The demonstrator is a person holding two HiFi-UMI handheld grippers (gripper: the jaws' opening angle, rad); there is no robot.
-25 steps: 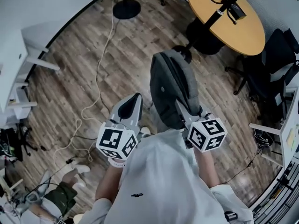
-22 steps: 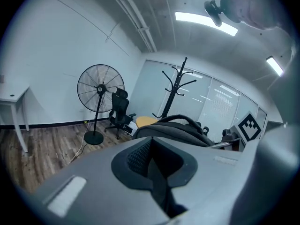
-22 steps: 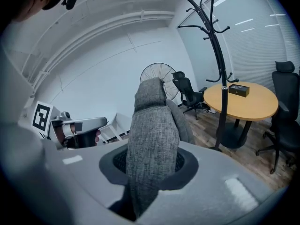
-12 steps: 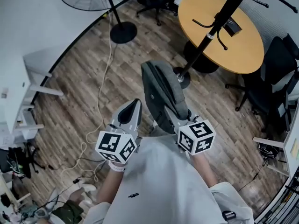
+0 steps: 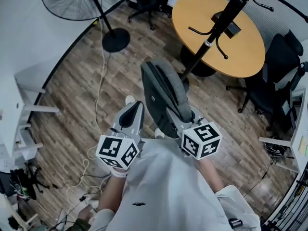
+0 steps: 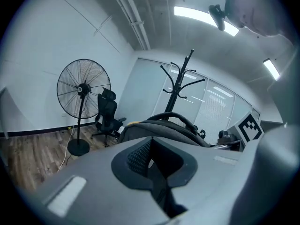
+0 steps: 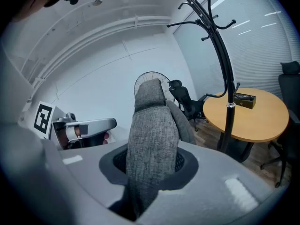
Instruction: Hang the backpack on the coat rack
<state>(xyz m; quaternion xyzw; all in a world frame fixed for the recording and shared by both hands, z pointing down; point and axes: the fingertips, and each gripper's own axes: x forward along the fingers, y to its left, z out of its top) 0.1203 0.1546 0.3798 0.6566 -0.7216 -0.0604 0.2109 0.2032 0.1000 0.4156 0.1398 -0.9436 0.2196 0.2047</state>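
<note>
The backpack (image 5: 163, 95) hangs at the person's 12 o'clock, held in the jaws of the right gripper (image 5: 185, 117), with the left gripper (image 5: 139, 106) at its 8 o'clock. The coat rack (image 5: 208, 42) stands on the floor at 1 o'clock beyond the backpack, just before the table (image 5: 245, 52). A fan (image 5: 67, 1) stands at 11 o'clock, an office chair (image 5: 276, 71) at the table's 4 o'clock, and a cable (image 5: 100, 91) lies on the floor at the backpack's 9 o'clock.

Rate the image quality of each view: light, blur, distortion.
Head view: evenly lit, sharp, wide lens curving the floor edge. Left gripper view: dark rounded corners, ceiling light blown out, near foreground blurred. Right gripper view: backpack strap crisp, coat rack bowed.
</note>
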